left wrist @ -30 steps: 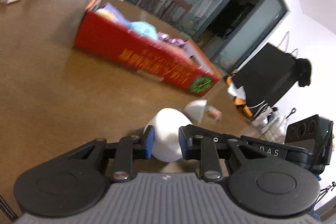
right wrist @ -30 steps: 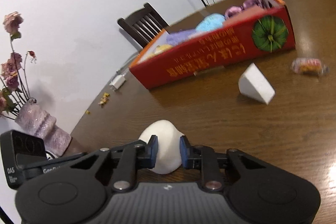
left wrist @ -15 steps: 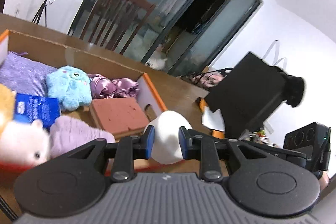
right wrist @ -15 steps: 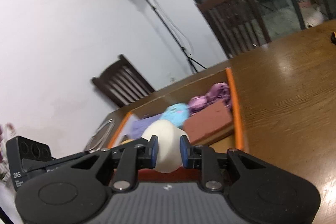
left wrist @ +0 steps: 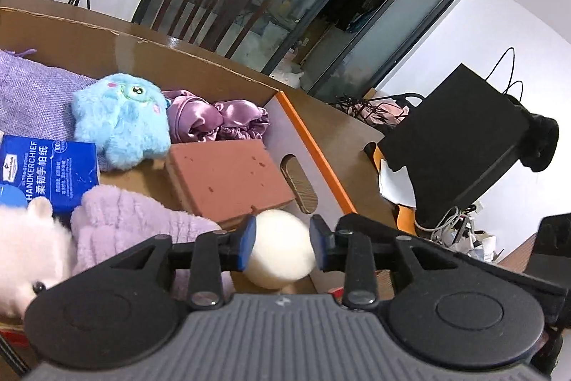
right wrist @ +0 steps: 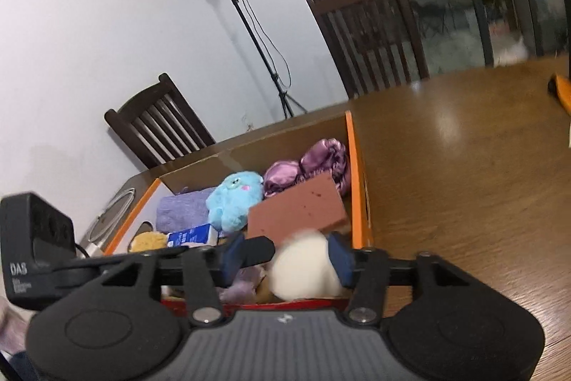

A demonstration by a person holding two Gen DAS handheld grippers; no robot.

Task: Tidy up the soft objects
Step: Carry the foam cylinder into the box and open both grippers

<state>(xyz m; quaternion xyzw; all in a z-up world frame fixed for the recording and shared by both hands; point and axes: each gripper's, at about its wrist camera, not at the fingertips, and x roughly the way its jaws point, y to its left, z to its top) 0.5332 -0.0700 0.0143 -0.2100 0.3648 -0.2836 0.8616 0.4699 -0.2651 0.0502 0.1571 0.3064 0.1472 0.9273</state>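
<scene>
A white egg-shaped sponge [left wrist: 281, 249] sits between the pads of my left gripper [left wrist: 282, 242], whose jaws stand a little apart over the box's near right corner. A second white sponge [right wrist: 303, 268] is blurred between the wide-open jaws of my right gripper [right wrist: 287, 256], touching only the right pad. Both hang over the open cardboard box [left wrist: 307, 134] [right wrist: 357, 181]. Inside lie a blue plush [left wrist: 121, 120] [right wrist: 233, 199], purple satin cloth [left wrist: 217, 118], a brick-red foam block [left wrist: 228, 175] [right wrist: 299, 211] and a lilac fluffy cloth [left wrist: 125, 220].
A blue tissue pack [left wrist: 43, 174], a pink plush [left wrist: 25, 252] and a purple knit cloth [left wrist: 32, 95] fill the box's left part. A brown wooden table [right wrist: 464, 166] lies right of the box. Dark chairs [right wrist: 157, 124] and a black bag [left wrist: 460, 138] stand beyond.
Both grippers rose from the table and moved over the box. Their jaws have opened, the right widely, and the white sponges are loose between the pads.
</scene>
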